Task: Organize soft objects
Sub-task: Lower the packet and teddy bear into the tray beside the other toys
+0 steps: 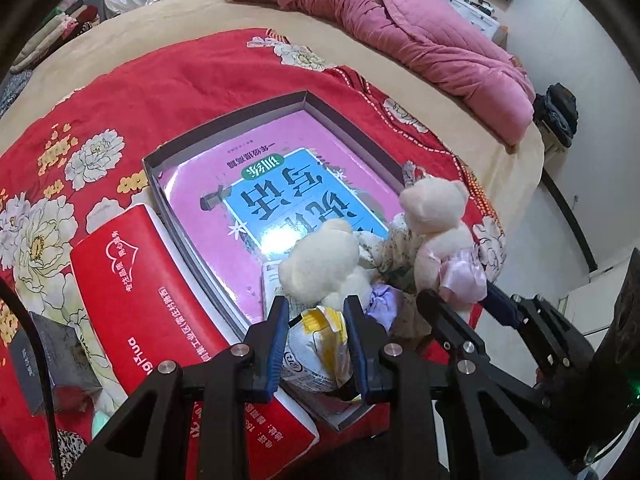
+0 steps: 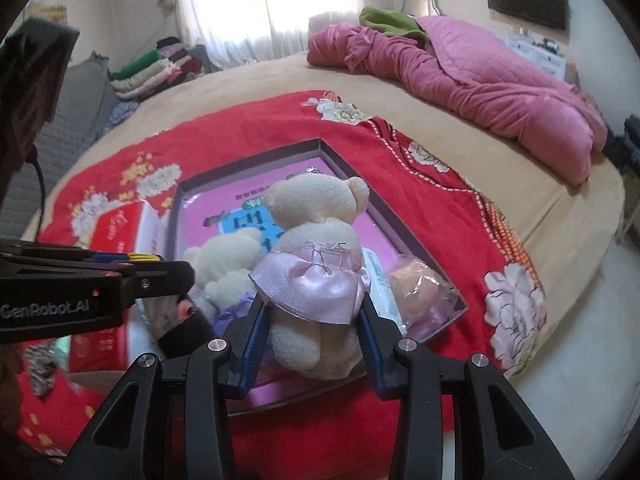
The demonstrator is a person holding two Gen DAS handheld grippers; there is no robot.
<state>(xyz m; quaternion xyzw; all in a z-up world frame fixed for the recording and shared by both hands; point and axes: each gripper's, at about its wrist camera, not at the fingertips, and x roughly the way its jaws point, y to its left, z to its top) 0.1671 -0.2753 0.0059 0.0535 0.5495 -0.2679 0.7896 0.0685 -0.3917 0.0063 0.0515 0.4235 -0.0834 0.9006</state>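
Note:
My right gripper [image 2: 312, 316] is shut on a cream teddy bear in a pink satin skirt [image 2: 316, 248], held upright over the shallow grey box [image 2: 348, 164]; the bear also shows in the left wrist view [image 1: 436, 216], with the right gripper [image 1: 460, 296] below it. My left gripper [image 1: 316, 316] is shut on a white and yellow crinkly packet [image 1: 316, 344] at the box's near edge. A second cream bear in a lilac skirt [image 1: 324, 260] sits in the box just beyond it, also in the right wrist view [image 2: 228, 260]. A pink book [image 1: 280, 192] lies in the box.
A red tissue pack [image 1: 144, 292] lies left of the box on the red flowered blanket [image 1: 160, 80]. A clear bag with a soft toy [image 2: 424, 284] sits in the box's right corner. A pink quilt [image 2: 460, 68] lies at the bed's far side. A grey box [image 1: 48, 356] is at left.

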